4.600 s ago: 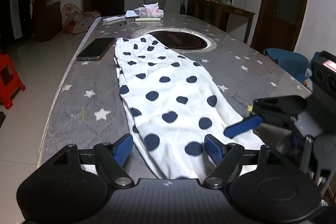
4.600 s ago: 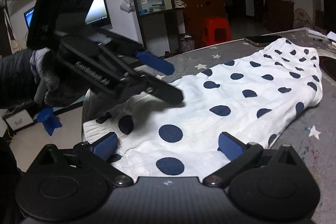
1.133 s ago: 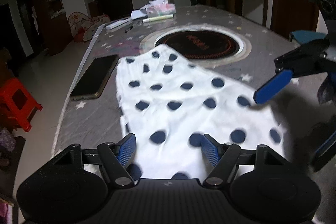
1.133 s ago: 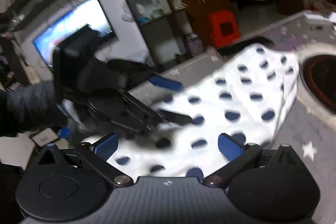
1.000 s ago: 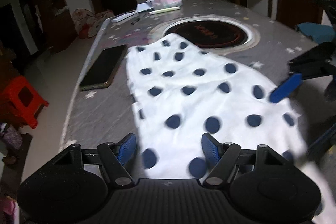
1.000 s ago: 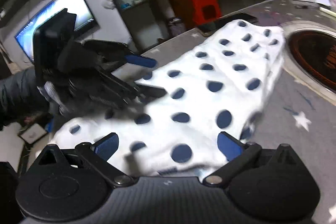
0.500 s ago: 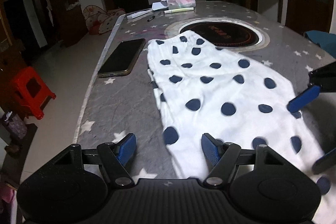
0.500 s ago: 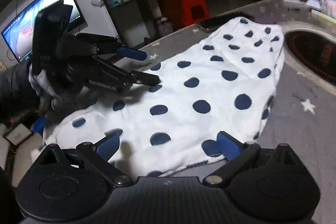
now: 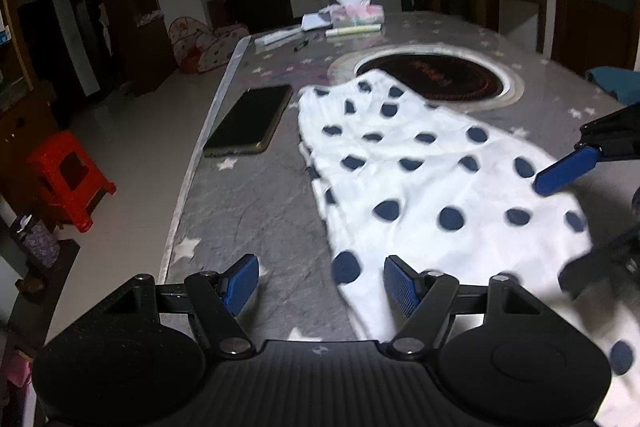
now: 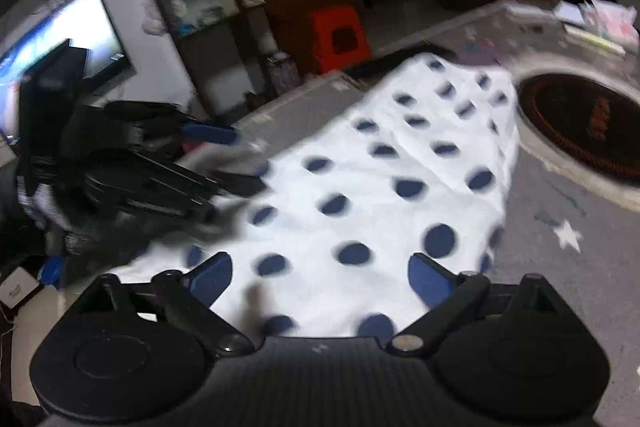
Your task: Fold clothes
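Observation:
A white garment with dark blue dots (image 9: 424, 183) lies spread along the grey star-patterned table (image 9: 256, 211). It also fills the middle of the right wrist view (image 10: 384, 195), which is blurred. My left gripper (image 9: 320, 285) is open and empty at the garment's near left edge, mostly over bare table. My right gripper (image 10: 320, 275) is open and empty over the garment's near end. It shows at the right edge of the left wrist view (image 9: 592, 187). The left gripper shows at the left of the right wrist view (image 10: 224, 163).
A dark phone (image 9: 250, 121) lies on the table left of the garment. A round inset burner (image 9: 432, 77) sits just beyond the garment's far end. Papers and a tissue pack (image 9: 352, 17) lie at the far end. A red stool (image 9: 66, 179) stands on the floor left of the table.
The left gripper has shifted left, so the garment now lies more to its right. The right wrist view has swung and blurred. Both grippers stay open.

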A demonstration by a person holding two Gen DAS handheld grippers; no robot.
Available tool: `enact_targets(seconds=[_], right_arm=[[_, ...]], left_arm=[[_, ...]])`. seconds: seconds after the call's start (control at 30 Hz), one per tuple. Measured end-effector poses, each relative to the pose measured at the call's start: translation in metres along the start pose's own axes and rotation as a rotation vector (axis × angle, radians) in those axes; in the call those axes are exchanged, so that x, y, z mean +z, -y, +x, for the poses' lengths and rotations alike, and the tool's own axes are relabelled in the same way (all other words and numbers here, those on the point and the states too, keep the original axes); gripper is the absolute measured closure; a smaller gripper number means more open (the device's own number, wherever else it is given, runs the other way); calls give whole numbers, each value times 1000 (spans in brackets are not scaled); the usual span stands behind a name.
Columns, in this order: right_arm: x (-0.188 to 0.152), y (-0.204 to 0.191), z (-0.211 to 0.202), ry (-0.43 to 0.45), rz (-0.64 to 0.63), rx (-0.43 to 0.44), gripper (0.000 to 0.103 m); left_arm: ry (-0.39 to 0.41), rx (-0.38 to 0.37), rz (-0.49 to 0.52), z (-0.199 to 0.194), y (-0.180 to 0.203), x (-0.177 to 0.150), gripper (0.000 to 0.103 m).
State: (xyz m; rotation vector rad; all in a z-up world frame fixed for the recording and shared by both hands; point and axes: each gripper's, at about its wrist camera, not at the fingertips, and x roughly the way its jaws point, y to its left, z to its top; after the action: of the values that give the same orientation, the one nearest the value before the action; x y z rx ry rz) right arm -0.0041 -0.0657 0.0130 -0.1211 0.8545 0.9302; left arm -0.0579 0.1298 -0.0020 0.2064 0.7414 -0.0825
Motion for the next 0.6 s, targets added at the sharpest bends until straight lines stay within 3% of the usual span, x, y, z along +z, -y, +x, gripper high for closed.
enact_targets(seconds=[0.1, 0.33, 0.43, 0.53, 0.6], right_arm=[[0, 11, -2, -15, 17, -14, 13], [46, 34, -4, 70, 27, -56, 18], [59, 41, 16, 64, 31, -39, 26], [62, 48, 39, 17, 13, -82, 38], [63, 56, 48, 3, 20, -110, 51]], left_arm=[[-5, 5, -26, 1, -10, -1, 29], [45, -28, -64, 2, -10, 22, 30], [49, -33, -50, 16, -4, 36, 30], [37, -33, -38, 34, 1, 47, 30], [25, -25, -34, 45, 0, 50, 30]])
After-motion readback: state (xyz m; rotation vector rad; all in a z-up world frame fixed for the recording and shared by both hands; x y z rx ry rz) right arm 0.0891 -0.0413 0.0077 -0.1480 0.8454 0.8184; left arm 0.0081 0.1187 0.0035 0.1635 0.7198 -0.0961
